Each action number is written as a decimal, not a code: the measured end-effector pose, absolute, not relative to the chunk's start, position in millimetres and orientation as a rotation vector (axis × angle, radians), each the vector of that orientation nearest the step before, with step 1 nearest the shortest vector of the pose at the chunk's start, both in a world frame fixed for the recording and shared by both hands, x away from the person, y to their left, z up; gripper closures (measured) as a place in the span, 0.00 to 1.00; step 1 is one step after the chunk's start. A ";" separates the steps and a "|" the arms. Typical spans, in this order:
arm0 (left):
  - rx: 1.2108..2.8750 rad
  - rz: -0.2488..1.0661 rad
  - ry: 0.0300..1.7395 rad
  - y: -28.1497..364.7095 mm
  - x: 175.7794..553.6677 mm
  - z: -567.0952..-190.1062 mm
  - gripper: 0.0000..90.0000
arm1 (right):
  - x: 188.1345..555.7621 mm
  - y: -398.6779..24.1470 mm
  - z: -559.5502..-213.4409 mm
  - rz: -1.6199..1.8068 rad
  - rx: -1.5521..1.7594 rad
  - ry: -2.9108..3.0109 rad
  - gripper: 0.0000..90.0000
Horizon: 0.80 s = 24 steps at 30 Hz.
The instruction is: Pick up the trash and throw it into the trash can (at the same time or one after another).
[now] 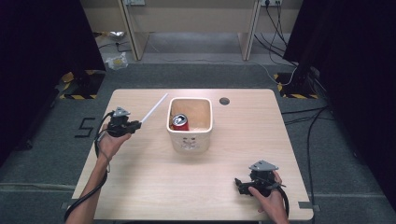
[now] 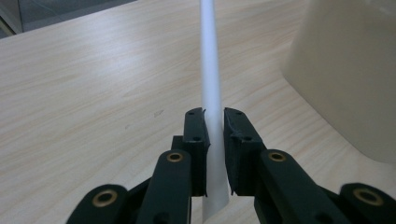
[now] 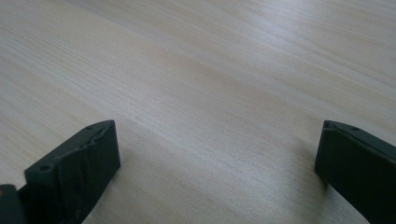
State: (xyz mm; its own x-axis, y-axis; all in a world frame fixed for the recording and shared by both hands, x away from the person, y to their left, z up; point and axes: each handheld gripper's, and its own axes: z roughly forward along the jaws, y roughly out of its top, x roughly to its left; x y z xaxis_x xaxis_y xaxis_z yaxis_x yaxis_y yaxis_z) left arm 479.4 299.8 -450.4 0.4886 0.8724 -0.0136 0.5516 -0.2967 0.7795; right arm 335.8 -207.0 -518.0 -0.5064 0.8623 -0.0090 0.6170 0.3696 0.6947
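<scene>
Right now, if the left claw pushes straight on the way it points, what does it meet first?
Probably nothing on the table. The left claw, shut on the white tube, points up and to the right along the tube, which passes left of the cream bin. Beyond is bare tabletop, though depth is unclear.

The tube (image 2: 208, 70) is white, the bin (image 1: 190, 123) cream. The can (image 1: 180, 122) inside looks red, the table (image 1: 154, 177) pale wood-grained.

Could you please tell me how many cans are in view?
1: a red can lies inside the cream bin at mid-table. The bin's walls could hide others.
</scene>
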 end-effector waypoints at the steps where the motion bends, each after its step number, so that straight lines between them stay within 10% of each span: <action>1: 1.993 0.555 1.168 300.5 478.1 -447.9 0.88 | 335.8 -207.0 -518.0 0.908 1.291 2.264 0.00; 24: 2.011 0.607 1.062 306.3 445.5 -392.3 0.88 | 335.8 -207.0 -518.0 0.908 1.290 2.264 0.00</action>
State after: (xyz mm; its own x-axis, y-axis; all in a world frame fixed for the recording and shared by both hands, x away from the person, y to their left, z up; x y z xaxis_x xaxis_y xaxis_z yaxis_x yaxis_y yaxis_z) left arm 445.5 306.3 -392.3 0.5396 0.8400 0.0564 0.4743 -0.3586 0.8040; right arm 335.8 -207.0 -518.0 -0.5064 0.8622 -0.0091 0.6171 0.3698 0.6946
